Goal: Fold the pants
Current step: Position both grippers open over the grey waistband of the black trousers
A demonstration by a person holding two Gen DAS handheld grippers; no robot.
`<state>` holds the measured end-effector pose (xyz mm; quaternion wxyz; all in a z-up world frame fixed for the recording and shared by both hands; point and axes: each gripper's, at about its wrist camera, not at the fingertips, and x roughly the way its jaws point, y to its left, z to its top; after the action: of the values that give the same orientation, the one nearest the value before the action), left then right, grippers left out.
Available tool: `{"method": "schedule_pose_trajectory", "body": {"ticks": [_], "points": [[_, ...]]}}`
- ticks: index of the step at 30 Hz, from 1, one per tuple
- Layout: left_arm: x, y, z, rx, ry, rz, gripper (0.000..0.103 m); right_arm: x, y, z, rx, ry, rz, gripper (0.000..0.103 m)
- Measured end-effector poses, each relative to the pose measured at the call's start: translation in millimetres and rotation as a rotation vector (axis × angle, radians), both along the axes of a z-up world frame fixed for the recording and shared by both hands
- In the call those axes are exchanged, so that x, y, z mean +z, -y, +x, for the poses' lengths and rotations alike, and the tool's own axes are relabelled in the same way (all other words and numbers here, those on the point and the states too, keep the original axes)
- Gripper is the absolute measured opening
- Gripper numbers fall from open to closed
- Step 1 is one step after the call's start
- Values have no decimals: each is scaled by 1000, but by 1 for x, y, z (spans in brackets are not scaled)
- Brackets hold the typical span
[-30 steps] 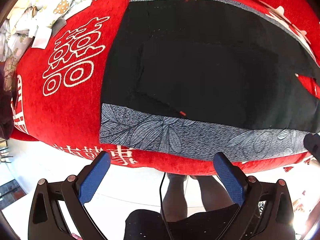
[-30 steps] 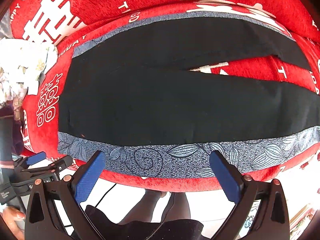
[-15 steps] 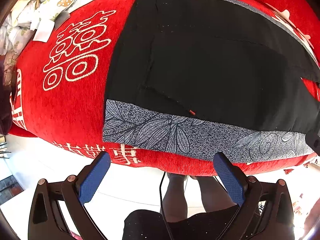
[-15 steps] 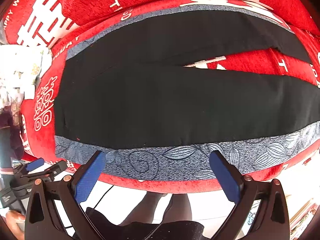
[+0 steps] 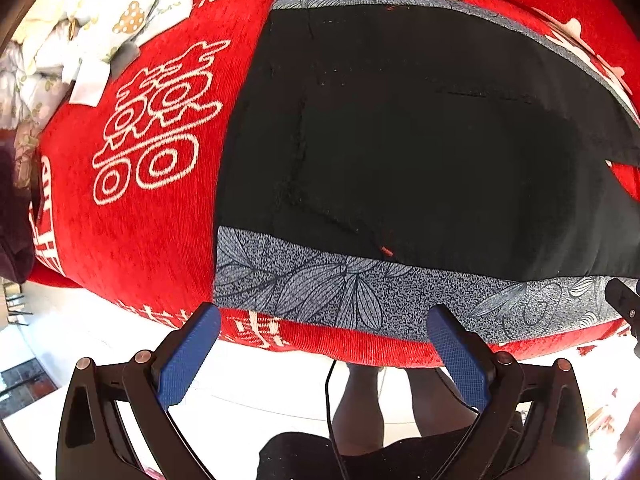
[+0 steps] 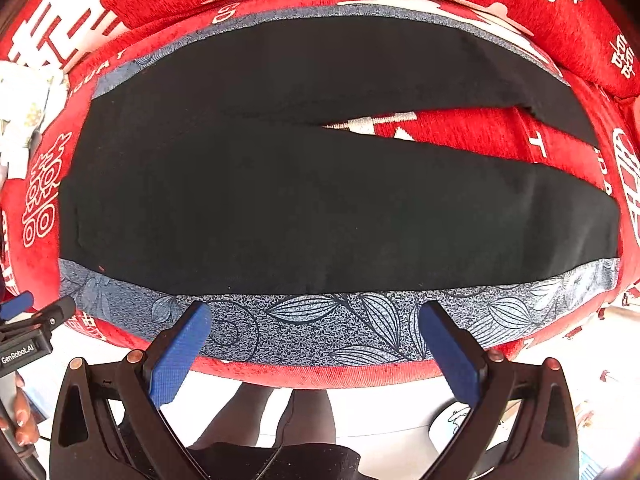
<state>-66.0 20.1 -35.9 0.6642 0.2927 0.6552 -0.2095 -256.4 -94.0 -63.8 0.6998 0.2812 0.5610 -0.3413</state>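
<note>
Black pants (image 6: pixel 304 200) with a grey leaf-print side stripe lie flat on a red cushion, waist at the left, legs parted toward the right. In the left wrist view the waist end of the pants (image 5: pixel 420 152) fills the middle. My left gripper (image 5: pixel 324 312) is open just above the near stripe by the waist corner, holding nothing. My right gripper (image 6: pixel 314 308) is open over the near stripe (image 6: pixel 320 320) further along the leg, also holding nothing. The left gripper (image 6: pixel 28 312) shows at the left edge of the right wrist view.
The red cushion (image 5: pixel 132 216) carries white characters and drops off at its near edge to a pale floor (image 5: pixel 100 360). Pale patterned clothes (image 5: pixel 92 28) are piled at the far left. A person's legs (image 6: pixel 280 416) stand right in front of the cushion.
Both grippers have come closer to the near striped edge of the pants, which now sits lower in both views. Both stay open.
</note>
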Motion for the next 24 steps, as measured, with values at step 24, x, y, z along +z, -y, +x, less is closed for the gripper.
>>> {"method": "schedule_pose_trajectory", "body": {"ticks": [24], "points": [[-2, -4, 0, -8, -2, -28, 103, -5, 0, -1, 3, 5, 14, 103]]}}
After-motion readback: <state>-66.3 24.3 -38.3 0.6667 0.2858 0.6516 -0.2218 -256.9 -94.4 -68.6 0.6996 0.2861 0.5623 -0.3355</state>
